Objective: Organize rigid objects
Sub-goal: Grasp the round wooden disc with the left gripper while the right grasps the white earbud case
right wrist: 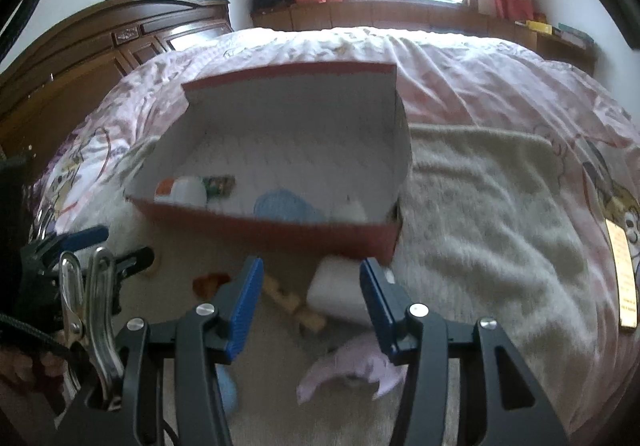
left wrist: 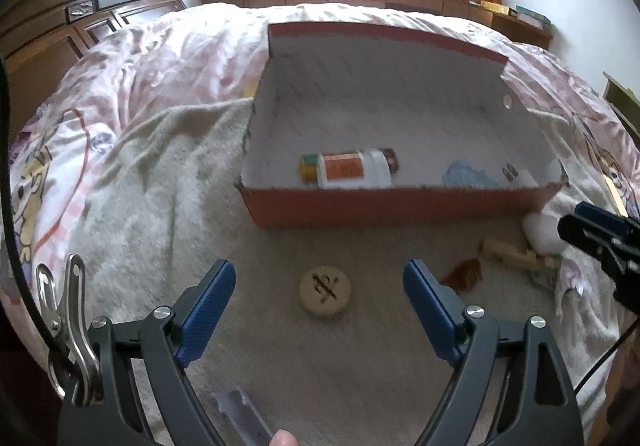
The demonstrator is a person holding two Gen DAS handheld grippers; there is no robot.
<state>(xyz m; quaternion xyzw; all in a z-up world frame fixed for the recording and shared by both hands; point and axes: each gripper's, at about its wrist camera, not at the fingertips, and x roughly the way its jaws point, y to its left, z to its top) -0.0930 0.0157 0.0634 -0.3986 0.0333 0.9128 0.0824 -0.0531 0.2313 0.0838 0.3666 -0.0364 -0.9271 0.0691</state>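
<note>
An open red cardboard box point(left wrist: 384, 202) stands on a beige towel on the bed, its lid raised behind. Inside lie a white bottle with an orange label point(left wrist: 352, 165), a blue object point(left wrist: 466, 174) and a small white item. My left gripper point(left wrist: 320, 278) is open and empty, with a round wooden disc point(left wrist: 325, 289) marked in black between its fingers. My right gripper point(right wrist: 310, 280) is open and empty, over a white block point(right wrist: 336, 292) and a wooden piece point(right wrist: 294, 304) in front of the box point(right wrist: 280, 224). A red piece point(left wrist: 464, 273) lies near them.
A pale purple cloth point(right wrist: 360, 366) and a light blue object point(right wrist: 230, 390) lie near my right gripper. A purple plastic strip point(left wrist: 240, 414) lies under my left one. A dark wooden headboard point(left wrist: 60, 30) stands at the left; a window ledge runs behind the bed.
</note>
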